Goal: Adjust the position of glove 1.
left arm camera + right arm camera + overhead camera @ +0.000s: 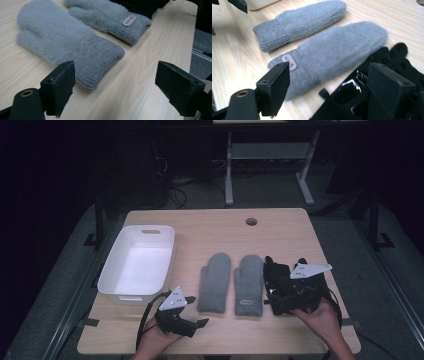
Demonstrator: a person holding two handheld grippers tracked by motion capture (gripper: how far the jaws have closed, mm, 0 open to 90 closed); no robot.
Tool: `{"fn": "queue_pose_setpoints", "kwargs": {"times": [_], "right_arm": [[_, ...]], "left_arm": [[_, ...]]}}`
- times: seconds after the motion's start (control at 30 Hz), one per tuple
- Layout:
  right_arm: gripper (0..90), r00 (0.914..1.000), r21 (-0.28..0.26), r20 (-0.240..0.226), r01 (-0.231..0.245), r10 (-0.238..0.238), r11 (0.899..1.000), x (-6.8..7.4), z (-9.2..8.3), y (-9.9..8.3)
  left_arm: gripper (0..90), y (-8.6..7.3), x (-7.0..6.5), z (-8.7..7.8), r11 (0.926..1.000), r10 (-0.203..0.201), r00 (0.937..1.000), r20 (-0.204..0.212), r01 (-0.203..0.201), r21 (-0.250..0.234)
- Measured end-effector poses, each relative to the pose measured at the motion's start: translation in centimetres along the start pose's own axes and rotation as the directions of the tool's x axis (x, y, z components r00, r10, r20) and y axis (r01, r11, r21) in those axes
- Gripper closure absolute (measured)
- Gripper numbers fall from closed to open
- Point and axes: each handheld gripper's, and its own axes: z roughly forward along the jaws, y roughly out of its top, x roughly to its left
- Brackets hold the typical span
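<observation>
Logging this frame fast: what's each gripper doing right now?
Left gripper: open, holding nothing, by the left mitten's cuff.
Right gripper: open, holding nothing, over the right mitten.

A light wooden table point(280, 227) with a pale grain is seen in the high view, and a round cable hole point(251, 221) is cut near its far edge. The tabletop is brightly lit from above, while the surroundings are left in near darkness. A grey carpeted floor point(270, 190) is laid beneath and beyond the table. Behind it, the white legs of a second desk point(229, 170) are planted on the carpet, joined by a pale crossbar, and a tangle of dark cables point(175, 182) is strewn on the floor to their left. Dark upright stands point(374, 215) are set at either side of the table.
</observation>
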Motion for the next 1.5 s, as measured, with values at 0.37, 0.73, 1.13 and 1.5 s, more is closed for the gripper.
{"fn": "queue_pose_setpoints", "kwargs": {"times": [0.37, 0.73, 1.13, 1.5], "right_arm": [[19.6, 0.9989, 0.103, -0.038, 0.031, -0.027, 0.994, -0.9, 4.0, 3.9], [21.6, 0.9985, 0.263, -0.054, 0.018, -0.004, 0.965, -1.8, 9.5, 4.5], [56.8, 0.9992, 0.353, -0.006, 0.038, -0.039, 0.935, -0.6, 11.3, 4.3], [80.1, 0.9995, 0.308, 0.009, -0.031, 0.030, 0.951, -0.4, 10.5, 4.1]], "left_arm": [[15.6, -0.3, 0.0, 0.1, 0.9999, 0.010, 0.9999, -0.003, -0.010, 0.013], [15.0, -0.5, 0.1, 0.0, 0.9999, -0.012, 0.9999, 0.004, 0.012, 0.002], [15.0, -0.5, 0.0, 0.1, 0.9998, -0.017, 0.9998, 0.012, 0.017, 0.004], [15.1, -0.9, 0.1, -0.6, 0.9998, -0.018, 0.9998, -0.007, 0.018, 0.009]]}}
